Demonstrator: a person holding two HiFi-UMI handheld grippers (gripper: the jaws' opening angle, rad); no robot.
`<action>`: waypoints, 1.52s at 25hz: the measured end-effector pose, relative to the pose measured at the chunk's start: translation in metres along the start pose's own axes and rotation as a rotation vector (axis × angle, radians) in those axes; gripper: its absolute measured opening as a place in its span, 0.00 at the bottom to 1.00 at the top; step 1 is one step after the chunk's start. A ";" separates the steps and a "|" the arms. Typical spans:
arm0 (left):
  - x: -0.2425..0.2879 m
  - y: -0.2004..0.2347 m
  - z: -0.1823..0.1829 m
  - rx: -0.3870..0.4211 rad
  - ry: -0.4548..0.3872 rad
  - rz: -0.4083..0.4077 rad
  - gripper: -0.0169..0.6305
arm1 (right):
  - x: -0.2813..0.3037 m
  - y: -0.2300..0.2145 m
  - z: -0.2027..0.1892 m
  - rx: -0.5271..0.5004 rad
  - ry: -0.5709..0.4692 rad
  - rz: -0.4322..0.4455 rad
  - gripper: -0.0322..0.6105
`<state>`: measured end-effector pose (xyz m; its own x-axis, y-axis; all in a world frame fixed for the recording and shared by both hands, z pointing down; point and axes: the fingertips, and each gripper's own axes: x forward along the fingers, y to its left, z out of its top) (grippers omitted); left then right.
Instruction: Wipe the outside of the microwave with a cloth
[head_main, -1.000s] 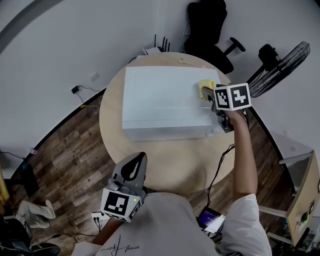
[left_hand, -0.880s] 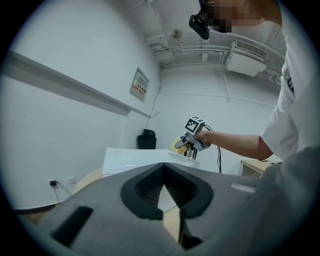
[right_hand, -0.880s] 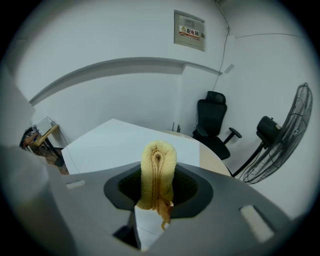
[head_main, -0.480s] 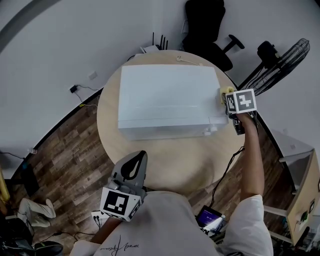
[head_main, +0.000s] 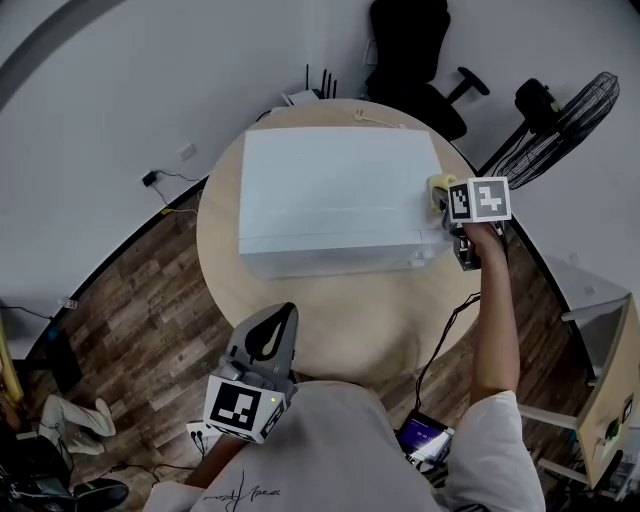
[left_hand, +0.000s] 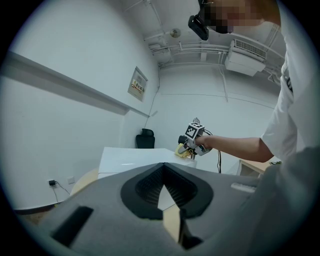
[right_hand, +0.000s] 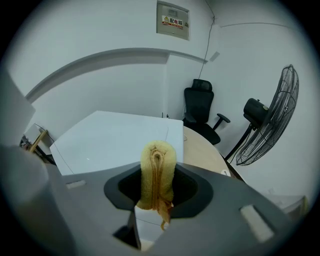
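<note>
A round wooden table (head_main: 340, 320) stands on a plank floor (head_main: 130, 290). A white microwave (head_main: 335, 195) sits on it and fills most of the far half; the near half is bare wood. A small white cord (head_main: 378, 122) lies at the far edge, just behind the microwave.

1. A white microwave (head_main: 335, 195) sits on a round wooden table (head_main: 330, 315), its top facing the camera.
2. The right gripper (head_main: 445, 202) is at the microwave's right edge, held on an outstretched arm. A yellow cloth (head_main: 436, 184) shows at its tip, against the microwave's right side.
3. The left gripper (head_main: 280, 315) hangs low near the person's body, over the table's near edge and well apart from the microwave.
4. Beyond the table stand a black office chair (head_main: 410, 50) and a floor fan (head_main: 570, 125).
</note>
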<state>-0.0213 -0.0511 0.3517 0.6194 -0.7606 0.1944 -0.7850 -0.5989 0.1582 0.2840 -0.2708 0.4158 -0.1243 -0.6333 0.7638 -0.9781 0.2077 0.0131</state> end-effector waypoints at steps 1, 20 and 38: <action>0.000 0.000 0.000 0.000 -0.003 -0.003 0.01 | 0.000 0.003 0.001 -0.008 0.000 -0.002 0.26; -0.020 0.012 0.000 -0.018 -0.042 0.027 0.01 | 0.014 0.120 0.020 -0.123 -0.002 0.147 0.26; -0.024 0.028 -0.002 -0.035 -0.052 0.067 0.01 | 0.034 0.221 0.044 -0.178 -0.015 0.265 0.26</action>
<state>-0.0577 -0.0492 0.3537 0.5642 -0.8109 0.1555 -0.8233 -0.5381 0.1807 0.0559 -0.2790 0.4159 -0.3745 -0.5500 0.7465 -0.8668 0.4936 -0.0712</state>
